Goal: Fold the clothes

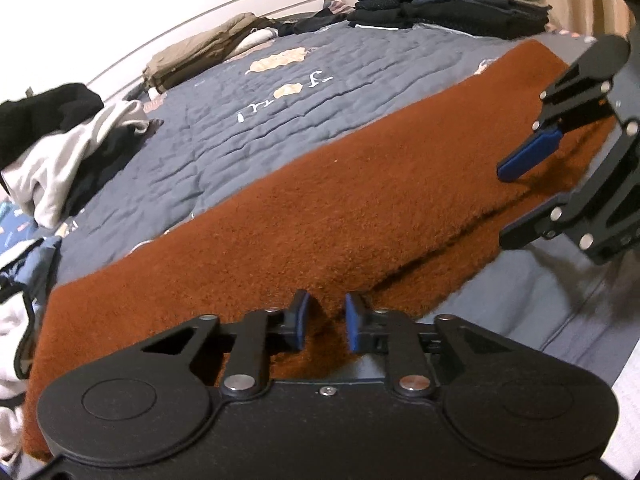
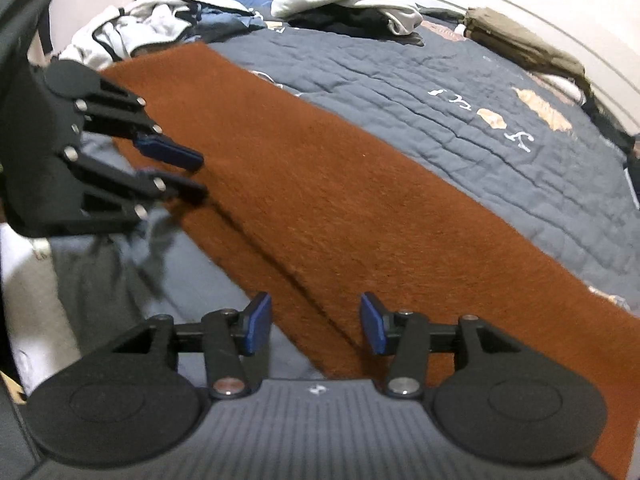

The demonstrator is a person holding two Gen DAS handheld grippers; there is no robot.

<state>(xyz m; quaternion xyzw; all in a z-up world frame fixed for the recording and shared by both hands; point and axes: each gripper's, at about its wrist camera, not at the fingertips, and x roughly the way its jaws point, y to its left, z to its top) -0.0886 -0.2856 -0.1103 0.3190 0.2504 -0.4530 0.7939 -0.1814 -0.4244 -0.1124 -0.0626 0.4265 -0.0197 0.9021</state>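
A rust-brown fleece cloth [image 1: 320, 216], folded lengthwise into a long strip, lies across the navy quilt [image 1: 280, 120]. My left gripper [image 1: 326, 326] is at the strip's near edge, and its blue pads [image 1: 300, 322] pinch a ridge of the brown fabric. In the right wrist view the same gripper [image 2: 202, 176] has one finger above and one below that edge. My right gripper [image 2: 316, 324] is further along the same edge of the brown cloth [image 2: 360, 208]. It is open, with the layered edge lying between its pads [image 2: 256, 326] and a gap on both sides.
A stack of folded dark clothes [image 1: 448, 4] sits at the bed's far corner. An olive garment [image 1: 200, 56] lies along the wall. A loose heap of white and black clothes [image 1: 60, 140] lies at the other end of the bed, with more white fabric [image 2: 132, 28] beside the strip's end.
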